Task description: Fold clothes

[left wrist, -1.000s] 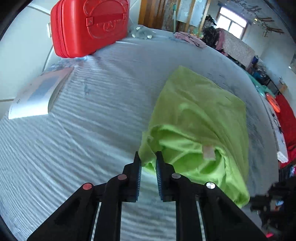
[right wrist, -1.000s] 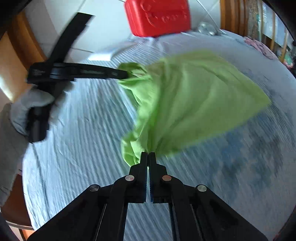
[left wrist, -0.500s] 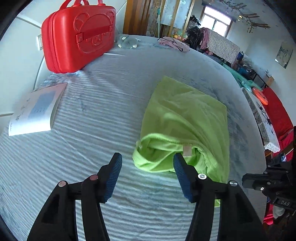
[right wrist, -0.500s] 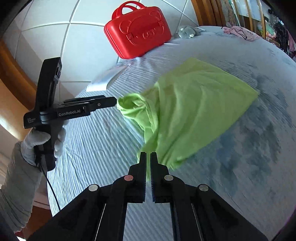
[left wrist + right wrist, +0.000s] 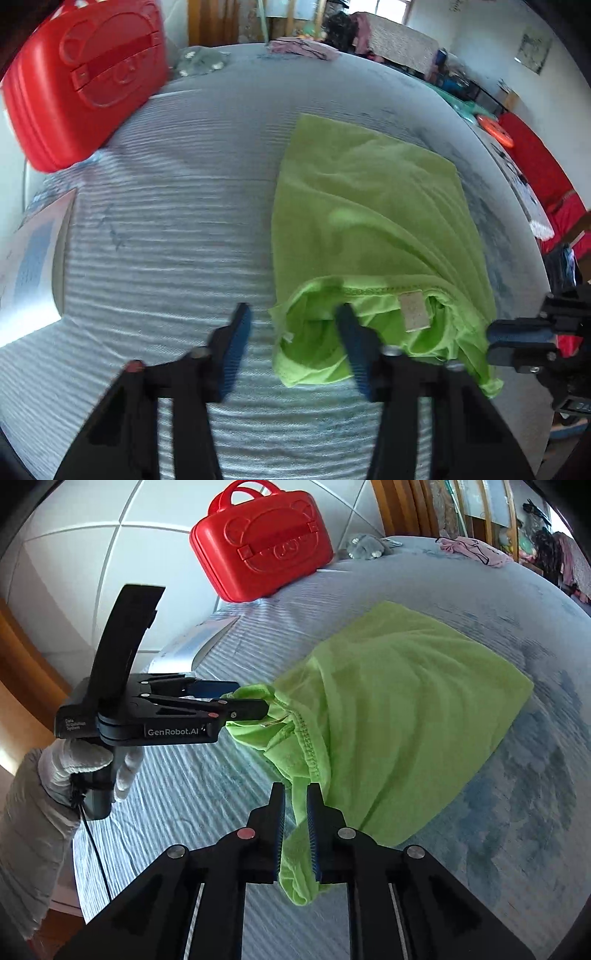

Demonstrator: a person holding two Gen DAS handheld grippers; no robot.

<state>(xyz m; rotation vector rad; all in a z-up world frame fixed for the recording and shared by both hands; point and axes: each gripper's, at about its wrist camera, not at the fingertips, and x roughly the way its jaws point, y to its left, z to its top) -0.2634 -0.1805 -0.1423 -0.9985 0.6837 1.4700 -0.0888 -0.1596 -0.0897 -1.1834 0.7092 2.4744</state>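
A lime-green garment [image 5: 369, 206] [image 5: 406, 701] lies folded on the striped bed sheet [image 5: 166, 221], its collar with a beige label [image 5: 413, 310] facing me. My left gripper [image 5: 293, 341] [image 5: 255, 698] straddles the collar's left corner. Its jaws are closing, still apart, with cloth between them and the right finger lying over the fabric. My right gripper [image 5: 295, 805] [image 5: 491, 336] is at the garment's near right edge. Its jaws are opening, and a strip of green cloth hangs loosely in the narrow gap.
A red hard case [image 5: 81, 81] [image 5: 262, 550] stands at the bed's far left corner. A pale booklet [image 5: 29, 258] [image 5: 192, 646] lies near it by the edge. A grey plush toy [image 5: 365, 546] and pink clothing [image 5: 469, 548] lie far back. A white-gloved hand [image 5: 74, 768] holds the left gripper.
The left gripper let go of the collar, spread wide, and has narrowed again around the collar corner. The garment settled flatter on the bed. The right jaws parted slightly around the cloth edge.
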